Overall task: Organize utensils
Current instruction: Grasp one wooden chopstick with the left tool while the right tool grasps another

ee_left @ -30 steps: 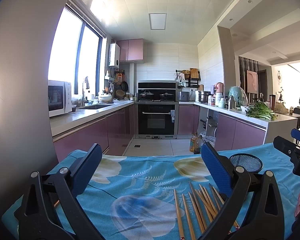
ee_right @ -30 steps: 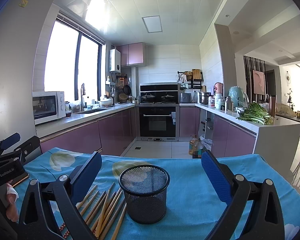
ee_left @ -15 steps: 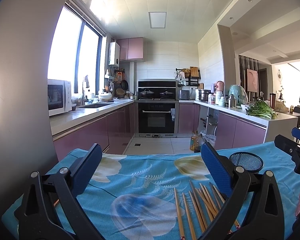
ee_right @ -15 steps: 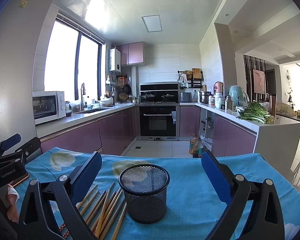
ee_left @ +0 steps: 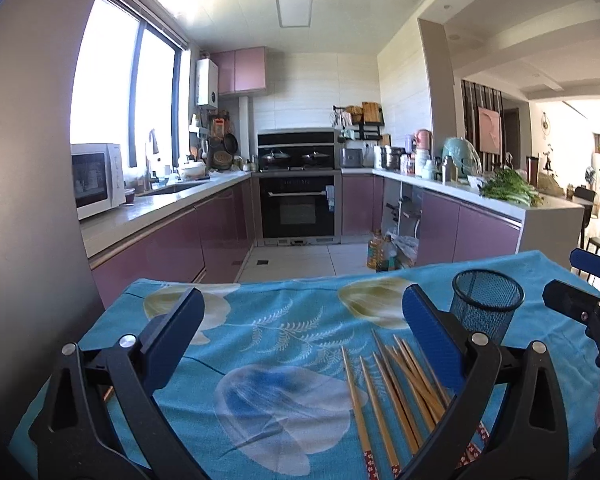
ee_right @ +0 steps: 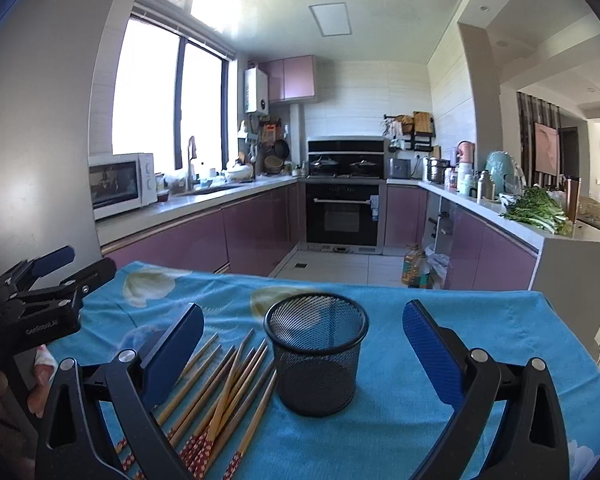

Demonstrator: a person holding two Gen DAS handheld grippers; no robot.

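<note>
Several wooden chopsticks with red patterned ends lie in a loose pile on the blue floral tablecloth. A black mesh cup stands upright and empty just right of the pile. My left gripper hovers open over the cloth, its right finger above the chopsticks. My right gripper is open too, with the mesh cup between its fingers and the chopsticks under its left finger. In each view the other gripper shows at the edge: the right gripper and the left gripper.
The table ends at its far edge, with tiled kitchen floor beyond. Purple cabinets, an oven and a microwave line the room. A grey wall stands close on the left. A person's hand holds the left gripper.
Both views have tilted down a little, so the cloth, chopsticks and cup sit higher in frame. Nothing on the table has moved and both grippers stay open.
</note>
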